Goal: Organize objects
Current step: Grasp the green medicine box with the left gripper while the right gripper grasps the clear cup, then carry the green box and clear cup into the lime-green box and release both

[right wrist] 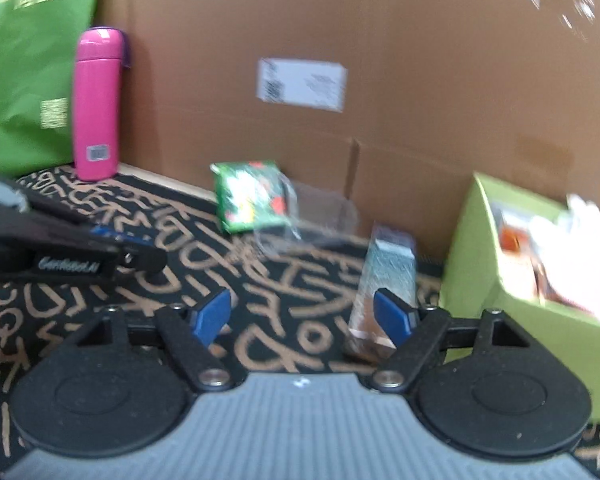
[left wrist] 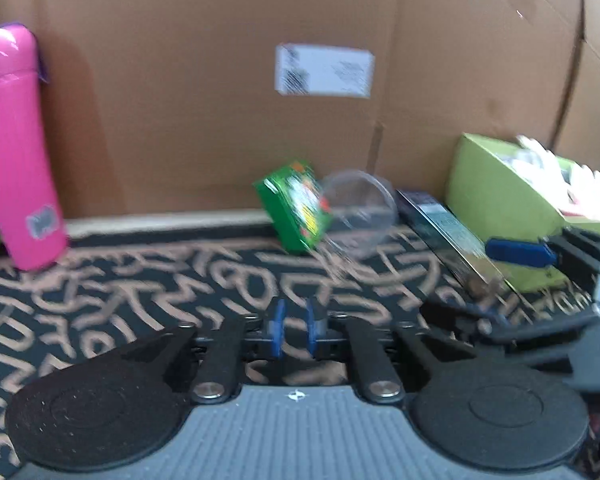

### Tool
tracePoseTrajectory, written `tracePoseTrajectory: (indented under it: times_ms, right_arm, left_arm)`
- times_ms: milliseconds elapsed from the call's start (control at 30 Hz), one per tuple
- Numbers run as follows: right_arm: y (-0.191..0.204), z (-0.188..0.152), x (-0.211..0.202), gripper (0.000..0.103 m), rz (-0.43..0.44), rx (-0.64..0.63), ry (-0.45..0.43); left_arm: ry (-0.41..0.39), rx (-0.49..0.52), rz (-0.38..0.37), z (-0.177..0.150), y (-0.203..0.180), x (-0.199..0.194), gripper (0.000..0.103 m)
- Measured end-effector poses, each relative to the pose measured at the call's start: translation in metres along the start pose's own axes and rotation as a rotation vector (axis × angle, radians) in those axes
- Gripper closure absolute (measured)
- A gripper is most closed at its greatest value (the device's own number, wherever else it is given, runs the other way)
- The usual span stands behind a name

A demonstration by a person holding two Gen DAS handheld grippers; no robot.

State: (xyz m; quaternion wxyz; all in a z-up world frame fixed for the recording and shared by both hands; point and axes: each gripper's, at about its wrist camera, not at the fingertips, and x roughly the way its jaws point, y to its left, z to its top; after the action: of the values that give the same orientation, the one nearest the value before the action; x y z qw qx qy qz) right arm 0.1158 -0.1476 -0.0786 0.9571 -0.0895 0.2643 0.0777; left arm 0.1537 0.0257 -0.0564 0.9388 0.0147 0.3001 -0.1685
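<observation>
A small green packet leans at the back of the patterned mat, beside a clear plastic cup lying on its side. A long dark box lies flat next to a lime green box holding several items. A pink bottle stands at the far left. My left gripper is nearly shut with nothing between its pads. My right gripper is open and empty, its right pad close to the dark box.
A cardboard wall with a white label closes the back. A green bag stands behind the pink bottle. The left gripper's body shows at the left of the right wrist view; the right gripper shows at the left wrist view's right.
</observation>
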Motion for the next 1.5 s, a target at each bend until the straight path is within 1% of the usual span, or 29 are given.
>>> tracePoseTrajectory:
  times_ms: [33, 100, 133, 200, 267, 333, 367, 400, 433, 500, 533, 567, 633, 667, 700, 733, 800, 867, 1033, 1167, 1267, 1400, 1500]
  right_arm:
    - [0.004, 0.004, 0.002, 0.024, 0.011, -0.003, -0.005]
    - [0.009, 0.010, 0.007, 0.024, 0.034, -0.005, -0.021]
    - [0.012, 0.013, 0.012, 0.024, 0.024, -0.014, -0.032]
    - [0.016, 0.021, 0.025, 0.024, -0.024, -0.036, -0.042]
    - [0.017, 0.030, 0.042, 0.026, -0.060, -0.036, -0.038]
    - [0.015, 0.036, 0.059, 0.035, -0.092, -0.030, -0.029]
    - [0.015, 0.038, 0.068, 0.038, -0.110, -0.029, -0.023]
    - [0.013, 0.040, 0.076, 0.045, -0.126, -0.027, -0.014]
    - [0.012, 0.041, 0.085, 0.050, -0.146, -0.026, 0.002]
    - [0.005, 0.040, 0.095, 0.069, -0.172, 0.005, 0.031]
    - [0.000, 0.039, 0.096, 0.079, -0.161, 0.036, 0.043]
    - [-0.006, 0.039, 0.094, 0.082, -0.146, 0.066, 0.036]
    - [-0.012, 0.037, 0.088, 0.091, -0.123, 0.082, 0.033]
    - [-0.013, 0.036, 0.084, 0.093, -0.101, 0.084, 0.033]
    - [-0.014, 0.034, 0.078, 0.093, -0.076, 0.091, 0.027]
    - [-0.014, 0.032, 0.072, 0.093, -0.057, 0.098, 0.017]
    - [-0.014, 0.029, 0.059, 0.096, -0.014, 0.116, -0.007]
    - [-0.013, 0.027, 0.046, 0.096, 0.016, 0.122, -0.032]
    - [-0.011, 0.027, 0.011, 0.096, 0.048, 0.118, -0.097]
    - [-0.017, 0.028, -0.017, 0.096, 0.055, 0.127, -0.158]
    - [-0.021, 0.031, -0.040, 0.096, 0.038, 0.125, -0.211]
    - [-0.038, 0.032, -0.066, 0.096, 0.018, 0.149, -0.265]
    - [-0.058, 0.030, -0.086, 0.096, -0.044, 0.164, -0.305]
  left_arm:
    - [-0.016, -0.016, 0.012, 0.004, 0.003, 0.000, 0.071]
    - [-0.064, -0.060, 0.010, 0.013, 0.009, 0.003, 0.043]
    - [-0.083, -0.077, 0.009, 0.017, 0.012, 0.006, 0.039]
    - [-0.103, -0.089, 0.022, 0.027, 0.012, 0.016, 0.039]
    - [-0.107, -0.077, 0.019, 0.037, 0.012, 0.026, 0.039]
    - [-0.101, -0.068, 0.026, 0.044, 0.011, 0.041, 0.039]
    - [-0.097, -0.069, 0.030, 0.046, 0.011, 0.048, 0.039]
    - [-0.093, -0.077, 0.036, 0.048, 0.011, 0.055, 0.039]
    - [-0.089, -0.086, 0.037, 0.050, 0.012, 0.060, 0.039]
    - [-0.078, -0.112, 0.032, 0.054, 0.014, 0.071, 0.039]
    - [-0.075, -0.127, 0.025, 0.055, 0.015, 0.075, 0.039]
    - [-0.071, -0.141, 0.018, 0.056, 0.016, 0.079, 0.039]
    - [-0.056, -0.157, -0.010, 0.058, 0.017, 0.084, 0.044]
    - [-0.051, -0.163, -0.037, 0.058, 0.017, 0.085, 0.056]
    - [-0.049, -0.168, -0.066, 0.058, 0.017, 0.084, 0.066]
    - [-0.045, -0.164, -0.074, 0.058, 0.015, 0.081, 0.068]
    - [-0.048, -0.136, -0.061, 0.057, 0.008, 0.074, 0.077]
    - [-0.037, -0.124, -0.062, 0.055, 0.004, 0.065, 0.084]
    - [-0.027, -0.177, -0.067, 0.051, 0.003, 0.038, 0.084]
    - [-0.056, -0.168, -0.072, 0.056, -0.005, 0.014, 0.084]
    - [-0.076, -0.171, -0.109, 0.062, -0.014, -0.005, 0.084]
    - [-0.125, -0.145, -0.167, 0.078, -0.042, -0.022, 0.084]
    - [-0.147, -0.121, -0.210, 0.087, -0.065, -0.022, 0.084]
